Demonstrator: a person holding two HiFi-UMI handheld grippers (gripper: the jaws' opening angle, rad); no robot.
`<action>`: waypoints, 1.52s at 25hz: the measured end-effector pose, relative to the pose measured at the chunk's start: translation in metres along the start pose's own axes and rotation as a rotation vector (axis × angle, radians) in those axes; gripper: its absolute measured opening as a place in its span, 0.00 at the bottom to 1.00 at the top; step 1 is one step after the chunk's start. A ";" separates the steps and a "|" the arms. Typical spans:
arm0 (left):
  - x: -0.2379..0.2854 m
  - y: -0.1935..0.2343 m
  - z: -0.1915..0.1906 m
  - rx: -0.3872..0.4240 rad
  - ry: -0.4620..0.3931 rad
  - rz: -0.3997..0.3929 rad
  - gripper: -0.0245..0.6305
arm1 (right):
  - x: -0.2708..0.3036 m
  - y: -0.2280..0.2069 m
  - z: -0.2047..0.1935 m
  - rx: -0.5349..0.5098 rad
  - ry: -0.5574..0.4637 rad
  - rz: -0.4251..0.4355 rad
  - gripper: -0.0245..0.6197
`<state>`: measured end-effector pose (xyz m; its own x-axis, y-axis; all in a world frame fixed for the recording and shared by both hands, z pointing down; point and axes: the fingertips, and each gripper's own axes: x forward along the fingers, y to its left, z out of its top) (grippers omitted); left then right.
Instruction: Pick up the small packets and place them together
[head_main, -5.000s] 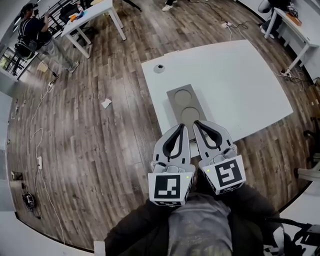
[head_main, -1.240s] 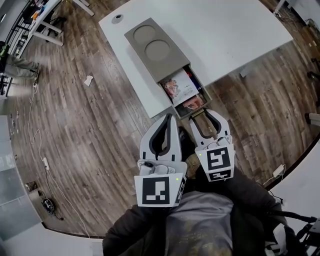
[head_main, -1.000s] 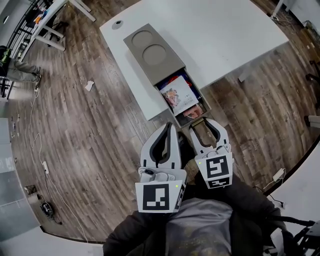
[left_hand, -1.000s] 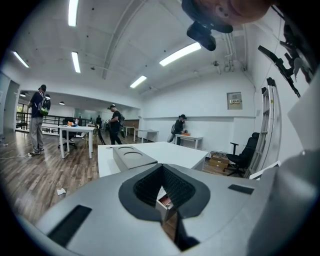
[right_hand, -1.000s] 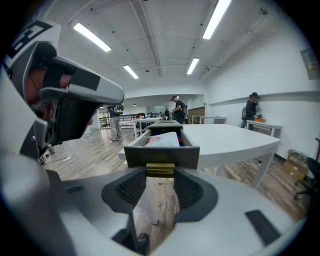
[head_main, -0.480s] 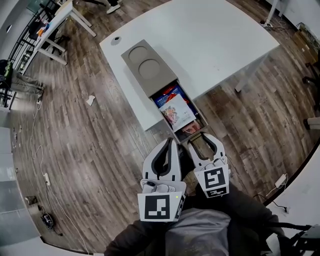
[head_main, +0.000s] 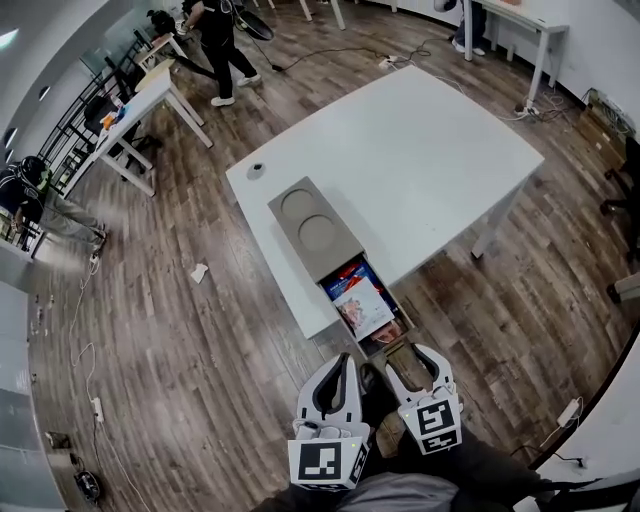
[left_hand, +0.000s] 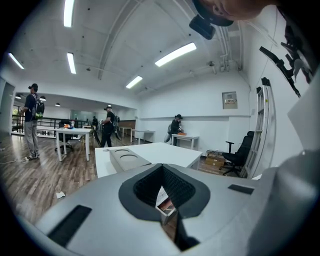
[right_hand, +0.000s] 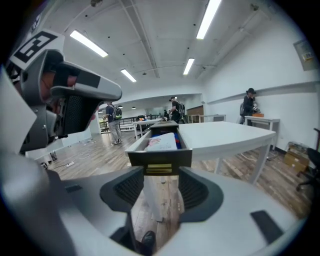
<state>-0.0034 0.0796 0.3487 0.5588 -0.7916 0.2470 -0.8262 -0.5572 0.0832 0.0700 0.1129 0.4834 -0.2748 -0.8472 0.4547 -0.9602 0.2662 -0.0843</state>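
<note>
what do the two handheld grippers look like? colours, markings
Left gripper and right gripper: pale grey shells, curved fingers with black ribbed lining, each with a white cube bearing black square markers at the rear. Dark sleeve behind. The right's fingers have just been opening, nothing between them.

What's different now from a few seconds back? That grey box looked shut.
The drawer of the flat grey box with two round hollows has slid out toward the person, baring colourful small packets. The right gripper drew it by its brass-coloured handle, now between jaws that have just been opening. The left gripper stayed shut and empty; the box stayed on the white table.
</note>
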 end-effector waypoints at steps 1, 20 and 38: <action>0.001 -0.002 0.007 -0.001 -0.002 -0.002 0.04 | -0.007 -0.002 0.003 0.002 0.004 0.000 0.36; 0.041 0.025 0.063 -0.026 0.068 -0.039 0.04 | 0.018 -0.032 0.159 -0.118 -0.041 0.063 0.36; 0.094 0.057 0.084 -0.084 -0.014 -0.011 0.04 | 0.065 -0.023 0.130 -0.156 0.093 0.139 0.36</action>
<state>0.0086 -0.0476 0.2952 0.5682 -0.7896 0.2319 -0.8229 -0.5433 0.1664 0.0675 -0.0076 0.3994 -0.3913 -0.7534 0.5285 -0.8922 0.4512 -0.0173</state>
